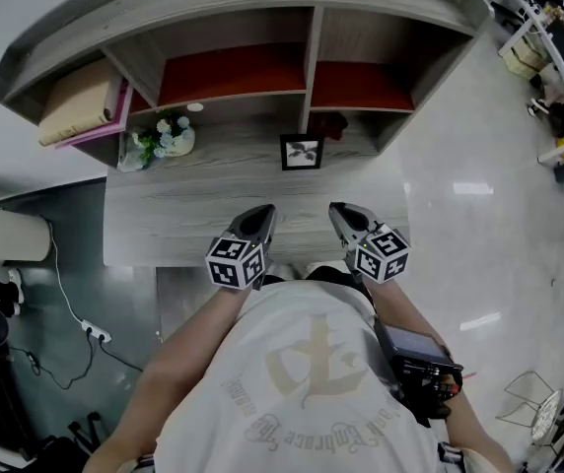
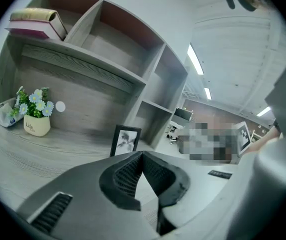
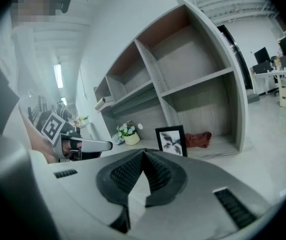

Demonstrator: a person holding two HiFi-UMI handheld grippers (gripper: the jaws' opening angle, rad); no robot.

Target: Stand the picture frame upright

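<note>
Empty and pressed together: left claw (image 1: 265, 213), over the near edge of the counter (image 1: 164, 220). Same for right claw (image 1: 338, 210), just beside it, nothing pinched. The picture frame (image 1: 302, 152) stands upright ahead of both claws, between them, well apart from the tips. A flower pot (image 1: 164, 138) sits ahead-left of left claw. A red cloth (image 3: 198, 139) lies beyond the frame, ahead-right.

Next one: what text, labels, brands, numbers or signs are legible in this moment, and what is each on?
"Life": small print on the cream flower pot.
White T-shirt: curved beige lettering around a large emblem, too distorted to read.
Left gripper and right gripper cubes: black-and-white square markers, no letters.
Black picture frame: a plant print, no text.
</note>
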